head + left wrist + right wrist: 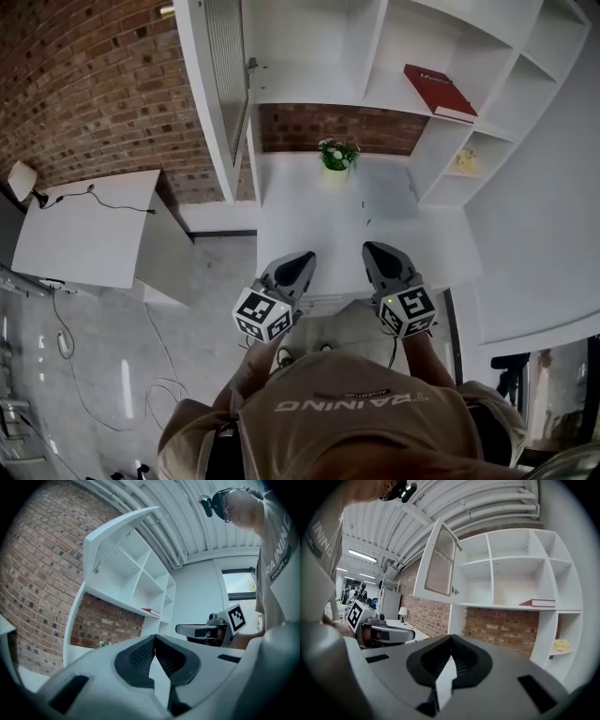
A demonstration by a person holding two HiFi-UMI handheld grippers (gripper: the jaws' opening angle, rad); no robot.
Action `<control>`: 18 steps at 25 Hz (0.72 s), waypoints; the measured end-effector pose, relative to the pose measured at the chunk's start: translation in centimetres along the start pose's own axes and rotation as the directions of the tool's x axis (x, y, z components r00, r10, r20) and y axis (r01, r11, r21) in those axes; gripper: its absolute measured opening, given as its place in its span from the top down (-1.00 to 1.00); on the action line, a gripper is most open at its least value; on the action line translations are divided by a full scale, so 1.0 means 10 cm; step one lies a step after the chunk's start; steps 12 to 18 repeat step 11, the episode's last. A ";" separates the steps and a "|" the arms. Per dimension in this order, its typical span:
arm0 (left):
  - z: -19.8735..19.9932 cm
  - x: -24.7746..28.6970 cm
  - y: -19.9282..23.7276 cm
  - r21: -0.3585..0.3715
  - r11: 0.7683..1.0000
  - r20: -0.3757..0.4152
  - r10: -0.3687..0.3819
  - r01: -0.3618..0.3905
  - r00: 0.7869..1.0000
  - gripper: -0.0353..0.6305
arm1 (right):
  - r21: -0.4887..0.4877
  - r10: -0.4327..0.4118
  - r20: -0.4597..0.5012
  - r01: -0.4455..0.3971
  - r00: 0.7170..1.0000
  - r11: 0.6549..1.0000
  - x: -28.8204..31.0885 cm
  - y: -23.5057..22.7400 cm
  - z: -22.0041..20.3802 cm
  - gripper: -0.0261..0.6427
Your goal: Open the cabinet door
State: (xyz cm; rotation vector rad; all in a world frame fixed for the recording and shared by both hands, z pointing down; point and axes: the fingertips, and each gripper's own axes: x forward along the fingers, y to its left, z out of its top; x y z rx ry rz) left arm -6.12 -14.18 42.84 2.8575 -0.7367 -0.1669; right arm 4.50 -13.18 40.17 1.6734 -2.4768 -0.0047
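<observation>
The white cabinet door (217, 89) with its ribbed glass panel stands swung wide open at the left of the white shelf unit (394, 56); it shows also as the door (440, 564) in the right gripper view and the door (119, 524) in the left gripper view. My left gripper (306, 257) and right gripper (372, 248) hang side by side over the near edge of the white desk (319, 216), well short of the door. Both are shut with nothing between their tips, seen at the left gripper (154, 637) and right gripper (451, 637).
A red book (439, 91) lies on a shelf, a yellow object (466, 161) sits in a lower cubby, and a small potted plant (337, 155) stands at the back of the desk. A second white table (89, 225) with a lamp is at the left. Brick wall behind.
</observation>
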 end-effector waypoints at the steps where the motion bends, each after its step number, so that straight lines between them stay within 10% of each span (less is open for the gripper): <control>1: 0.00 0.01 0.01 0.001 1.000 0.002 0.000 0.000 1.000 0.87 | 0.005 -0.006 0.002 0.006 1.000 1.000 0.01 -0.03 0.01 0.88; 18: 0.15 0.07 -0.04 0.074 0.997 -0.007 -0.036 0.036 0.999 0.87 | 0.014 -0.009 0.042 0.009 0.999 1.000 0.09 -0.05 0.06 0.88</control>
